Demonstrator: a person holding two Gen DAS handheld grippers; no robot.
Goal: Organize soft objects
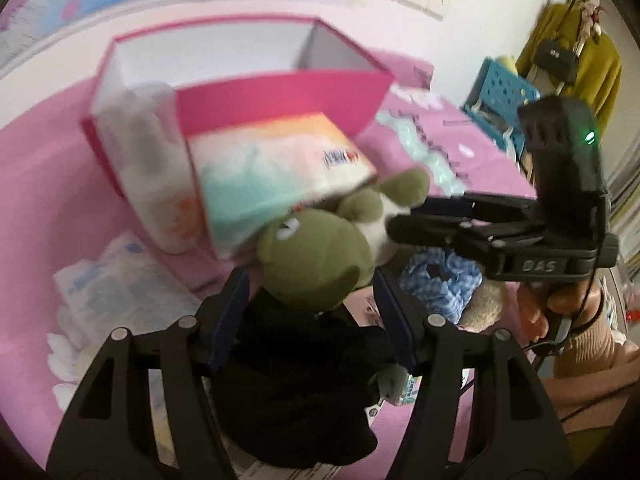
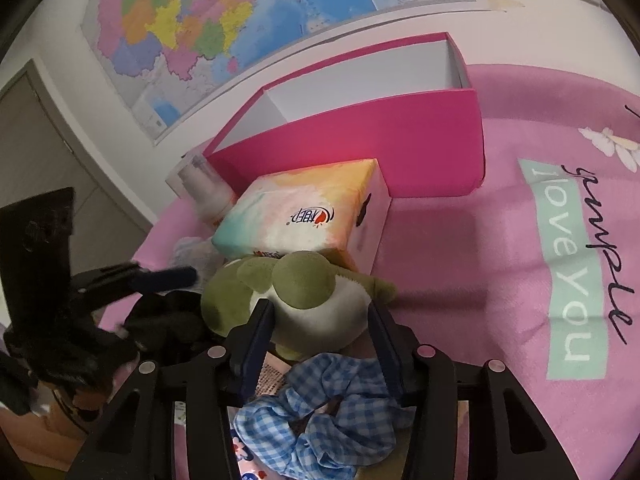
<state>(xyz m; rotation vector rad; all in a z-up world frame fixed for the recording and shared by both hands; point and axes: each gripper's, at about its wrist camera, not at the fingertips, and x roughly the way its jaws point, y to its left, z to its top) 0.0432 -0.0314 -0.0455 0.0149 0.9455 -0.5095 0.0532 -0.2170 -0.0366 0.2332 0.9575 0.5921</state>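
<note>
On a pink mat (image 2: 460, 280) before a pink box (image 2: 360, 136), a green plush (image 2: 312, 300) is clamped by the right gripper (image 2: 320, 328), its head framed by the left gripper (image 1: 312, 300), grip unclear.

A: How many containers and packs?
B: One pink box (image 2: 400, 136); one tissue pack (image 2: 300, 208) just before it; one bottle (image 2: 204, 188) at its left corner.

A: And soft items?
B: One green plush toy (image 2: 304, 296); one blue checked scrunchie (image 2: 320, 412); one black cloth (image 1: 296, 380).

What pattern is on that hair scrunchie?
The fabric hair scrunchie is blue-and-white gingham check, clearest in the right wrist view.
</note>
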